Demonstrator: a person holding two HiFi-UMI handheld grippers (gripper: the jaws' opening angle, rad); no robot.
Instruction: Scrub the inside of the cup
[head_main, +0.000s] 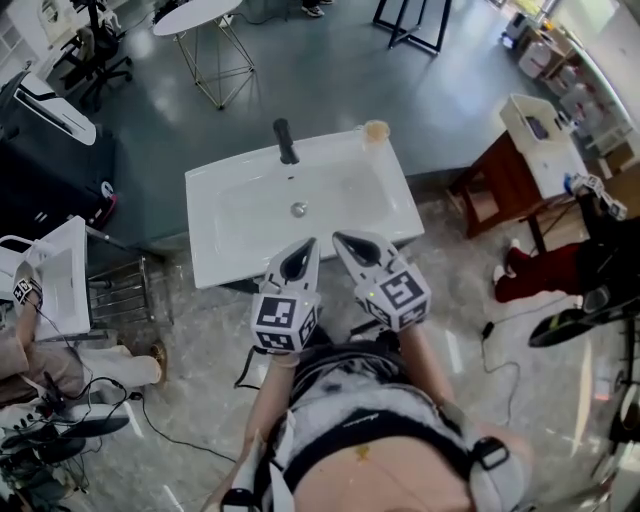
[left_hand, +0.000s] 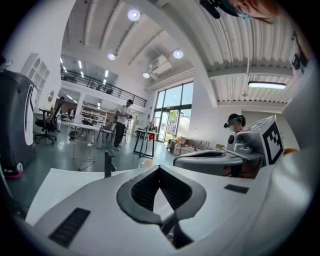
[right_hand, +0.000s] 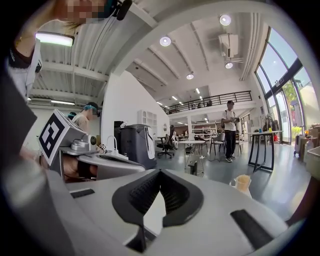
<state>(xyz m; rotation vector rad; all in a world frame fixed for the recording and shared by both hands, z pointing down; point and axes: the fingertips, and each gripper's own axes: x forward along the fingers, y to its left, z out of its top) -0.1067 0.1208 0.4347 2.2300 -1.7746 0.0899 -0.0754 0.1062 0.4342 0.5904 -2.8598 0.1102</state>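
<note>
Left gripper (head_main: 310, 245) and right gripper (head_main: 340, 240) hover shut and empty, since the clear cup (head_main: 376, 130), perhaps sponge-filled, stands across the white ceramic basin (head_main: 235, 195).

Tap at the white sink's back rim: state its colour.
Black; the slim upright tap shows best in the head view.

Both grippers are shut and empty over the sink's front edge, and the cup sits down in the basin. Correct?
No. The cup stands on the sink at its far rim, right of the faucet, not down in the basin; the head view shows it. The left gripper and right gripper are shut and empty over the front edge.
</note>
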